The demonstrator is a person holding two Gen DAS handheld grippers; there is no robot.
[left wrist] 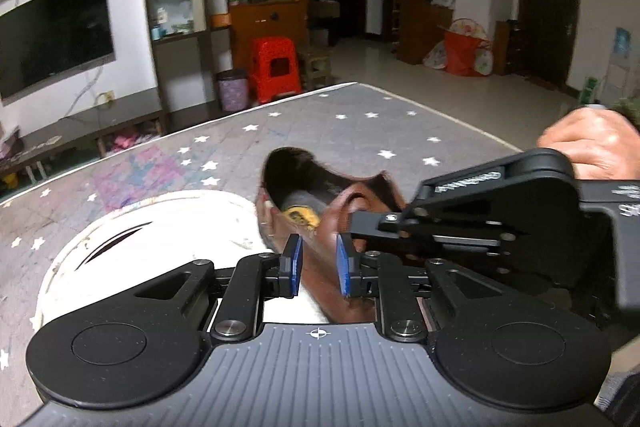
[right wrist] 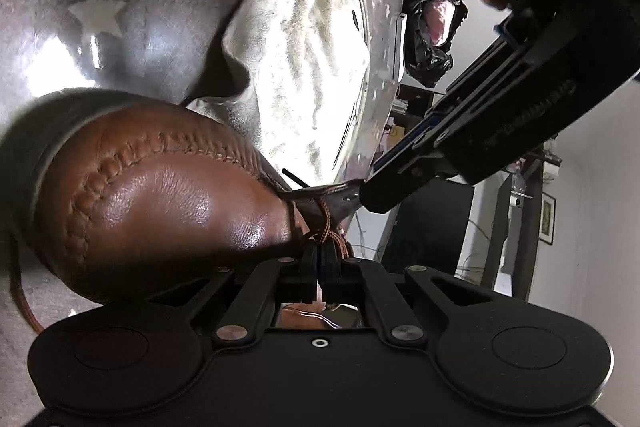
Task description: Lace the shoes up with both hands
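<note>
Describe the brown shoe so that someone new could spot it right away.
Find the grey star-patterned mat covering the table. On it, beside a white cloth, lies the brown shoe. It is the only glossy leather thing there, with stitching round its toe.

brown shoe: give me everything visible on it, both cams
The brown shoe looks like glossy leather with a raised stitched seam around the toe and a dark sole edge. It lies on the star-patterned mat, against a white cloth. Its dark opening shows a yellow insole label. The right gripper is shut on its brown lace; the left gripper straddles the upper.
</note>
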